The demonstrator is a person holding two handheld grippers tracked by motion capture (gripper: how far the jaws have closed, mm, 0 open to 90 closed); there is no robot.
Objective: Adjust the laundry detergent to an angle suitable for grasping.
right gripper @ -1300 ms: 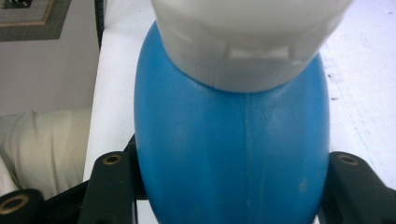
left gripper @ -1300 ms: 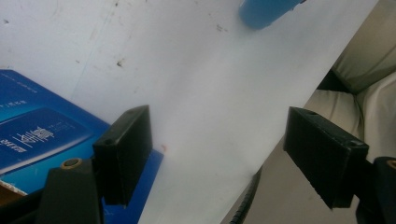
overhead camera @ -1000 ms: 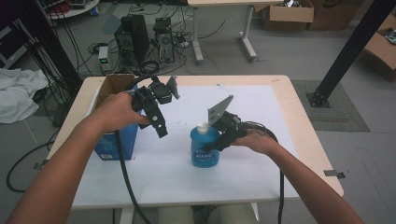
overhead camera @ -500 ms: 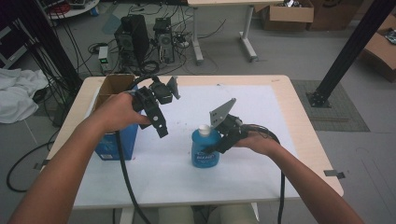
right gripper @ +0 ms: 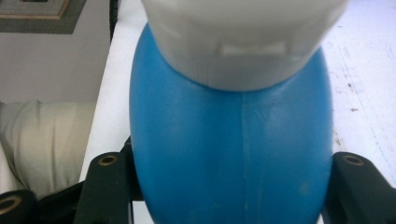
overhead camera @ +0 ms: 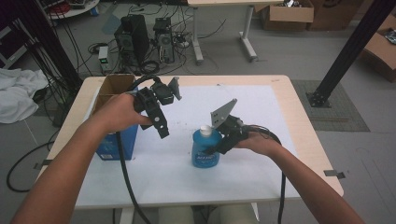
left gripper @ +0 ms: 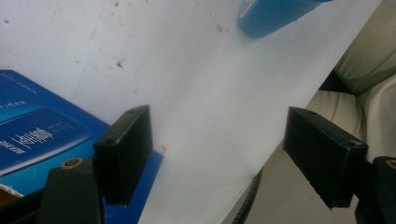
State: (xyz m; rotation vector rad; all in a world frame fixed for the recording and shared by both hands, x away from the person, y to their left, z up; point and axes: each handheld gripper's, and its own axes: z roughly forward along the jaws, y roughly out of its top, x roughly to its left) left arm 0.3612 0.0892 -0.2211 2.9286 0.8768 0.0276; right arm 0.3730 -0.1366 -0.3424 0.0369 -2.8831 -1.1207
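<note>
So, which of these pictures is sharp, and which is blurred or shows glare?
High view: even light, fairly sharp, soft shadows on the table. Left gripper view: jaws sharp, white sheet washed out. Right gripper view: blue bottle very close and soft, its white cap overexposed.

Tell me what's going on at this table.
A person works with a hand-held gripper in each hand. The right hand-held gripper has its jaws around a blue bottle with a white cap, standing upright on the white table; those jaws have just been opening. The left hand-held gripper hangs open and empty above the table, beside a blue box.
</note>
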